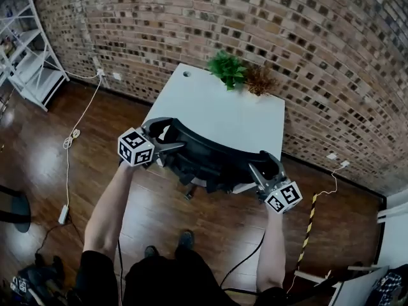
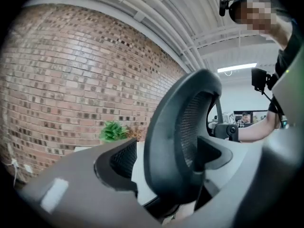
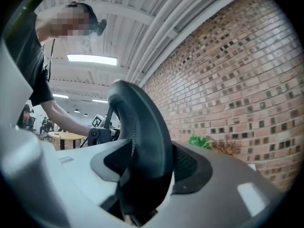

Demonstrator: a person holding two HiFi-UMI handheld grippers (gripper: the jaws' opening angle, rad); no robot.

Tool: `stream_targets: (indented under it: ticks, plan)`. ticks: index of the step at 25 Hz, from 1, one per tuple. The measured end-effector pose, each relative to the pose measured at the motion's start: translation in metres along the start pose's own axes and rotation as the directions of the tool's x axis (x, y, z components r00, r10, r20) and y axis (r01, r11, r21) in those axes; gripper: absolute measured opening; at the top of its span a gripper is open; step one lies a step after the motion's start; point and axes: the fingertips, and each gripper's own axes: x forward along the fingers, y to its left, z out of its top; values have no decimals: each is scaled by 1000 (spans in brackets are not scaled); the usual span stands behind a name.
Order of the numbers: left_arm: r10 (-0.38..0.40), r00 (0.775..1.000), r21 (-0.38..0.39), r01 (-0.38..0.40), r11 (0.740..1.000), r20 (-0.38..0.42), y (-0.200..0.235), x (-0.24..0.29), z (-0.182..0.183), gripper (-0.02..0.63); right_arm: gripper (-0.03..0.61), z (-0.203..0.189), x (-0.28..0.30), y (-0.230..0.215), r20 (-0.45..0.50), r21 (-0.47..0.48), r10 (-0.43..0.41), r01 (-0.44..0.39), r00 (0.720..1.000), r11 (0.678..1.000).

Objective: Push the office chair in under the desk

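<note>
Seen from above, a black office chair (image 1: 210, 159) stands at the near edge of a white table (image 1: 217, 107) set against a brick wall (image 1: 191, 24), with its curved backrest lying across that edge and its base partly hidden below. The left tongs (image 1: 175, 134) are spread wide around the backrest's left end, one pad clear of the rim, while the right tongs (image 1: 263, 163) pinch its right end. A green plant (image 1: 226, 69) and a dry brown plant (image 1: 260, 80) stand at the table's far edge.
</note>
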Motion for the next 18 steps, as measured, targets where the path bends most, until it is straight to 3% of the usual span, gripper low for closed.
stream_targets:
  ticks: [2, 4, 6, 8, 10, 13, 18]
  plan:
    - [109, 993, -27, -108, 994, 54, 11, -46, 0, 595, 225, 1, -29, -9, 51, 64, -104, 101, 993, 993]
    - [182, 976, -79, -174, 982, 116, 0, -91, -15, 595, 222, -14, -71, -16, 114, 225, -238, 209, 964, 952]
    - [165, 973, -114, -148, 982, 159, -37, -123, -46, 595, 219, -40, -111, -3, 110, 363, -366, 305, 924, 881]
    - [111, 975, -158, -81, 984, 192, -87, -160, -77, 595, 219, -70, -127, 39, 38, 413, -416, 365, 908, 834]
    - [73, 971, -204, -26, 979, 228, -130, -208, -91, 595, 225, -92, -118, 103, -46, 460, -366, 345, 929, 818]
    - [46, 955, -242, 27, 970, 292, -177, -278, -84, 595, 272, -74, -77, 226, -50, 548, -204, 197, 978, 813]
    - [-50, 925, -222, 143, 964, 377, -242, -352, -62, 592, 290, -68, -77, 382, -134, 495, -171, 215, 976, 842]
